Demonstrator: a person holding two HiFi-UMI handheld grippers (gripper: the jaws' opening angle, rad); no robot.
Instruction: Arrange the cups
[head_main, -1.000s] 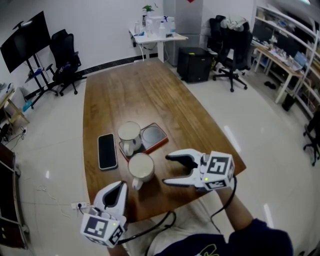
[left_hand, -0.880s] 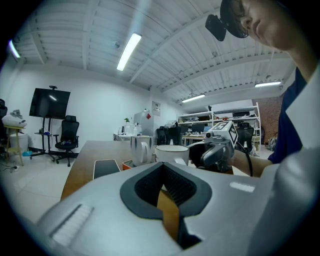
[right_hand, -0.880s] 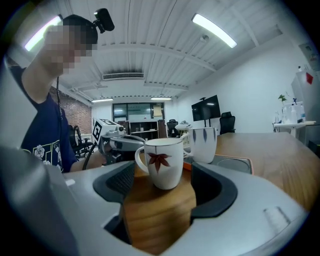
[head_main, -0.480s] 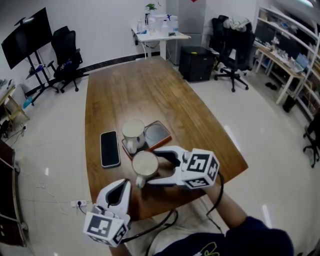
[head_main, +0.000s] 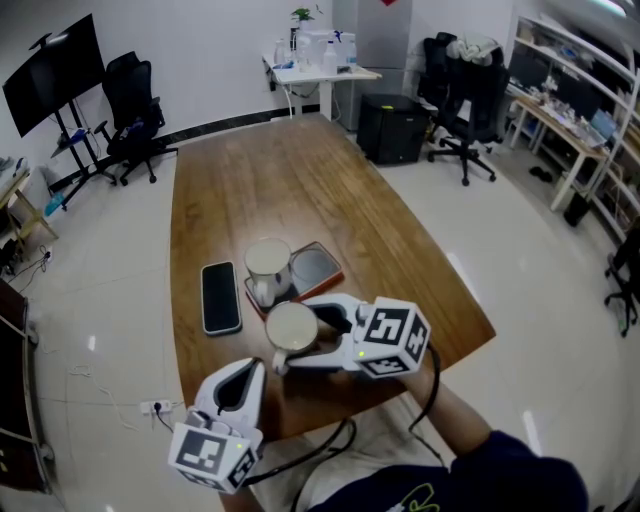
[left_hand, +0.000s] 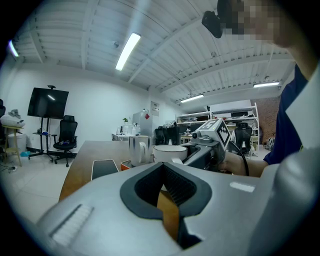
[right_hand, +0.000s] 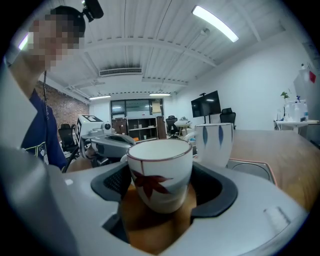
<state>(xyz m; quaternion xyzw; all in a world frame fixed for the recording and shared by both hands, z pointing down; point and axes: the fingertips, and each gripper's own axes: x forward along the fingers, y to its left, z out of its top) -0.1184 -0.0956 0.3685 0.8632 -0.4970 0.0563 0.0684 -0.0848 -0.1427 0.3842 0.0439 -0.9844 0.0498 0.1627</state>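
A white cup with a red leaf (head_main: 289, 327) (right_hand: 160, 181) stands on the wooden table (head_main: 300, 190), its handle toward the near edge. My right gripper (head_main: 312, 335) (right_hand: 162, 186) is around it from the right. Its jaws have just been closing a little, with the cup between the pads and a thin gap showing on the far side. A taller white cup with blue marks (head_main: 267, 264) (right_hand: 215, 143) stands just beyond, on an orange-rimmed coaster (head_main: 316, 268). My left gripper (head_main: 234, 388) (left_hand: 162, 164) rests shut and empty at the near edge, left of the leaf cup (left_hand: 170, 149).
A black phone (head_main: 220, 297) lies flat to the left of the cups. The table's near edge runs just under both grippers. Office chairs (head_main: 128, 115), a black box (head_main: 392, 128) and desks stand on the floor beyond the table's far end.
My right gripper has slid left across the table until the leaf cup sits between its jaws. The left gripper and both cups have stayed put.
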